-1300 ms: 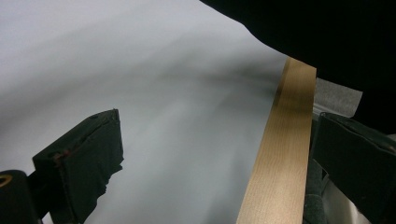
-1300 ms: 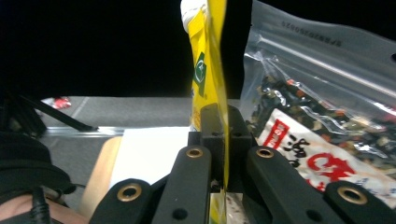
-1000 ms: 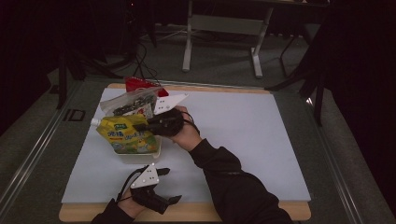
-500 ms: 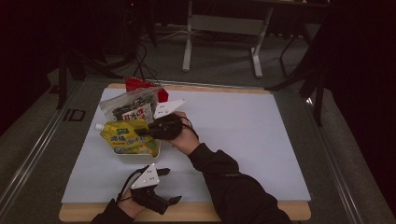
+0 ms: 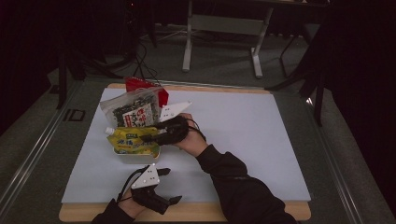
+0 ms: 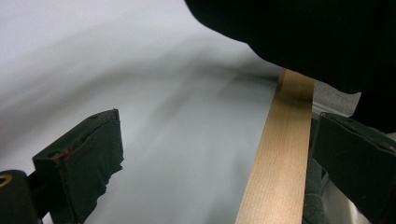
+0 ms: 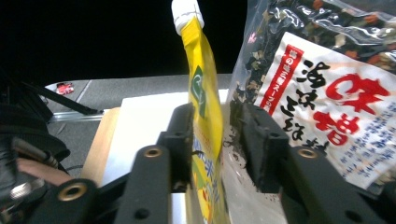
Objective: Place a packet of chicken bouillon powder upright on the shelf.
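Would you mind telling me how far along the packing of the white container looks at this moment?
Looks done: nothing clearly settled. In hand: the right tongs grip the yellow spouted pouch over the white container, with the seaweed packet leaning behind it. Left: releasing the pouch and handling the red packet. The left tongs sit open near the table's front edge.

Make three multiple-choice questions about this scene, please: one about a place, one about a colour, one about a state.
1. Where does the left gripper lie?
A. near the table's front edge
B. on the seaweed bag
C. inside the white tray

2. What colour is the spouted pouch?
A. blue
B. yellow
C. green

3. How are the right gripper's jaws?
A. wide open over bare table
B. shut on the pouch
C. shut on the red packet

Answers:
1. A: the high view shows it low, by the wooden edge.
2. B: its body is yellow, its cap white.
3. B: the right gripper view shows the pouch pinched between both jaws.
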`<state>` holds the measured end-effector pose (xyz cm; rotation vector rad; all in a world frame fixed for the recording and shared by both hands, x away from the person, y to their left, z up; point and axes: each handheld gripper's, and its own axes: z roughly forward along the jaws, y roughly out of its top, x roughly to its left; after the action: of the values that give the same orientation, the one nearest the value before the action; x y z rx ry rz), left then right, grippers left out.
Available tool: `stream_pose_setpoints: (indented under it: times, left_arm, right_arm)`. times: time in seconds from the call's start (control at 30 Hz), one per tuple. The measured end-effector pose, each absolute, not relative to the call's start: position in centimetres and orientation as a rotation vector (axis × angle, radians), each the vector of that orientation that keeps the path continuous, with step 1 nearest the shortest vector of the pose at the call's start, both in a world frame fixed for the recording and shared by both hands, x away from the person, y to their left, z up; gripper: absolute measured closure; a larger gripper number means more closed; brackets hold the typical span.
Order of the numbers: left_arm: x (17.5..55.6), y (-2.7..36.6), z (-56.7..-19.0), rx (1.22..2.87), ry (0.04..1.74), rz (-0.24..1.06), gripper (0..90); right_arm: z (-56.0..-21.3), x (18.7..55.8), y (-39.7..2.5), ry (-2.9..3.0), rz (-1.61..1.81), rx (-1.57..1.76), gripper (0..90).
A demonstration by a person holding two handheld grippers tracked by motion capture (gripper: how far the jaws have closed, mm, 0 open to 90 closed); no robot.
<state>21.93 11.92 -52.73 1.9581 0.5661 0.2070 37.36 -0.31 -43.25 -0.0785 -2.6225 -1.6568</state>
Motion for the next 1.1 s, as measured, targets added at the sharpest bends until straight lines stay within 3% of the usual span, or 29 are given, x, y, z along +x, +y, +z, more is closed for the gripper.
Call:
stream_pose_setpoints:
  times: [0.2, 0.33, 0.4, 0.53, 1.1]
  left_arm:
    - [21.9, 11.9, -52.7, 1.958, 0.562, 0.209, 3.4]
    - [22.0, 11.8, -52.7, 1.955, 0.565, 0.207, 3.4]
    - [22.0, 11.8, -52.7, 1.954, 0.562, 0.205, 3.3]
    - [21.9, 11.8, -52.7, 1.956, 0.56, 0.206, 3.3]
    - [22.0, 11.7, -52.7, 1.952, 0.561, 0.204, 3.4]
  right_arm:
    - [-43.1, 37.0, -1.9, -2.654, -1.646, -0.114, 50.9]
    - [-43.4, 37.1, -3.4, -2.647, -1.668, -0.182, 40.1]
    - [-43.8, 37.1, -4.4, -2.65, -1.661, -0.21, 30.5]
    - [-44.8, 37.1, -6.1, -2.623, -1.653, -0.235, 22.6]
    - [-48.6, 36.1, -12.0, -2.659, -1.621, -0.398, 19.6]
